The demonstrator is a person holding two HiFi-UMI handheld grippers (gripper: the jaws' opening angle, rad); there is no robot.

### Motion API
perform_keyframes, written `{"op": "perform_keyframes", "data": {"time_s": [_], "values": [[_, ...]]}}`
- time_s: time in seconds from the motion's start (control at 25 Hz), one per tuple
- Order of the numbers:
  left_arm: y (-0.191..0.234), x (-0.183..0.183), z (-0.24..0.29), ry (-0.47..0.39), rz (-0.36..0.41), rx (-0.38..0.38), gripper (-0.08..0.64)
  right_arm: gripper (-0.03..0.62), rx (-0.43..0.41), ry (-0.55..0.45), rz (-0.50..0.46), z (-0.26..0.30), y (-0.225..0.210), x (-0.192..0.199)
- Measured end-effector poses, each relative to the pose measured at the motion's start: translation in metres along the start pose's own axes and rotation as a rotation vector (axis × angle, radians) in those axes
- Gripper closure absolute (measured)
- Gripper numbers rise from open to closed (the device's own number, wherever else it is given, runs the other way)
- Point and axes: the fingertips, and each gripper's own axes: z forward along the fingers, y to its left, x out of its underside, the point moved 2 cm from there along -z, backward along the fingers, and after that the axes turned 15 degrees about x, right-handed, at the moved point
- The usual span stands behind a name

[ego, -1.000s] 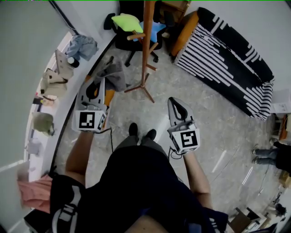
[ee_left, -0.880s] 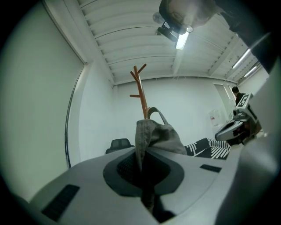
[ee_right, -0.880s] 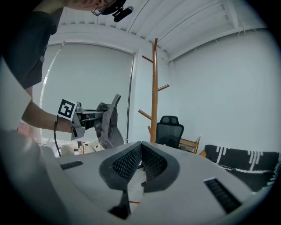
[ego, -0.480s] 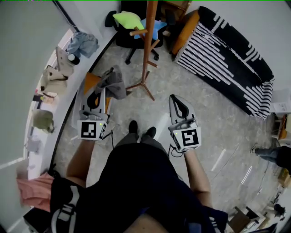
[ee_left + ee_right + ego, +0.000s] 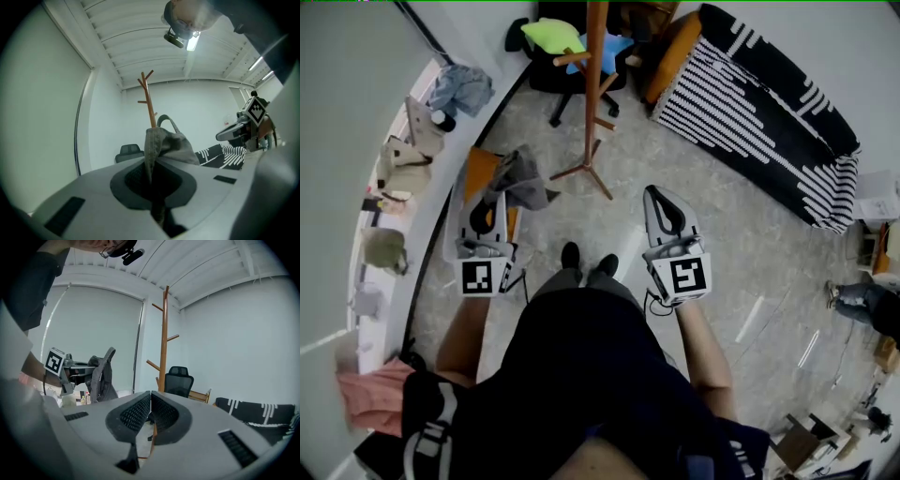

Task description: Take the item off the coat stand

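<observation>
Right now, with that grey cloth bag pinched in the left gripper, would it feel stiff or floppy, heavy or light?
Probably floppy: the grey cloth bag folds and droops where the left gripper pinches it. Likely light, since one pinched fold seems to carry it. Its loose strap loop could snag.

Bright, even light is cast by a ceiling lamp (image 5: pixel 191 45). Edges are curved and darkened in every view.

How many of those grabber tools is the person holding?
2. The left gripper, at the head view's left, is shut on a grey bag; the right gripper, opposite, is shut and empty.
</observation>
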Motion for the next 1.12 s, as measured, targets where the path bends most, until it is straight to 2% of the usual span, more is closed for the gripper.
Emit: {"op": "perform_keyframes", "data": {"time_s": [0.48,1.12], "values": [[-0.001,0.014,-0.002,0.013,0.014,-0.006,0.535,0.563,0.029,-0.008,-0.009,-0.004,-0.009,0.003],[-0.006,0.025,-0.001,0.027,0.025,-0.008,0.535,0.569,0.063,0.031,-0.018,-0.002,-0.019,0.015]]}}
